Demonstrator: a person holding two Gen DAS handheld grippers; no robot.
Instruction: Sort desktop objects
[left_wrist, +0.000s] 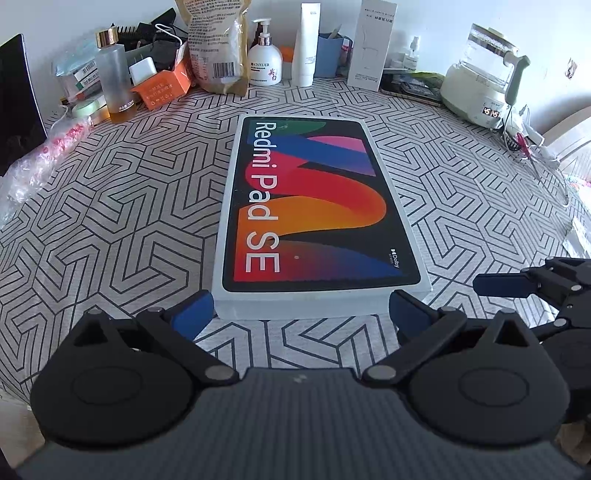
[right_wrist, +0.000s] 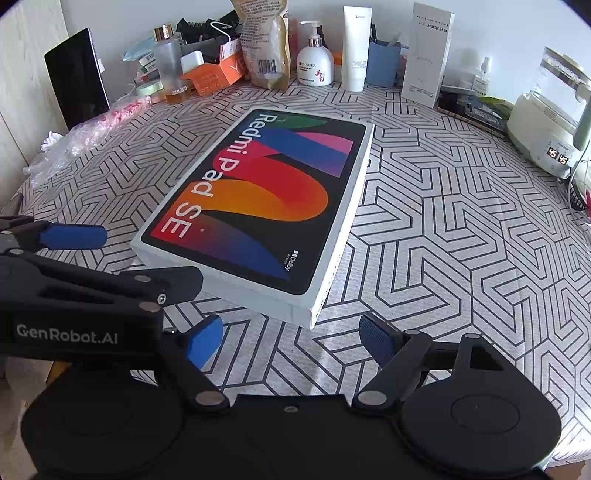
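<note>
A white Redmi Pad SE box (left_wrist: 317, 206) with a colourful lid lies flat in the middle of the patterned table; it also shows in the right wrist view (right_wrist: 258, 206). My left gripper (left_wrist: 301, 314) is open, its blue fingertips just short of the box's near end, one at each corner, holding nothing. My right gripper (right_wrist: 291, 338) is open and empty, just in front of the box's near right corner. In the left wrist view the right gripper's finger (left_wrist: 502, 285) shows at the right; in the right wrist view the left gripper's finger (right_wrist: 74, 236) shows at the left.
Along the back stand a frosted bottle (left_wrist: 116, 85), an orange carton (left_wrist: 162, 88), a brown pouch (left_wrist: 218, 44), a pump bottle (left_wrist: 264, 59), a white tube (left_wrist: 307, 44), a blue cup (left_wrist: 328, 55) and a tall white box (left_wrist: 371, 44). A kettle (left_wrist: 480, 85) is at the right, a dark screen (left_wrist: 16, 103) and a plastic bag (left_wrist: 40, 158) at the left.
</note>
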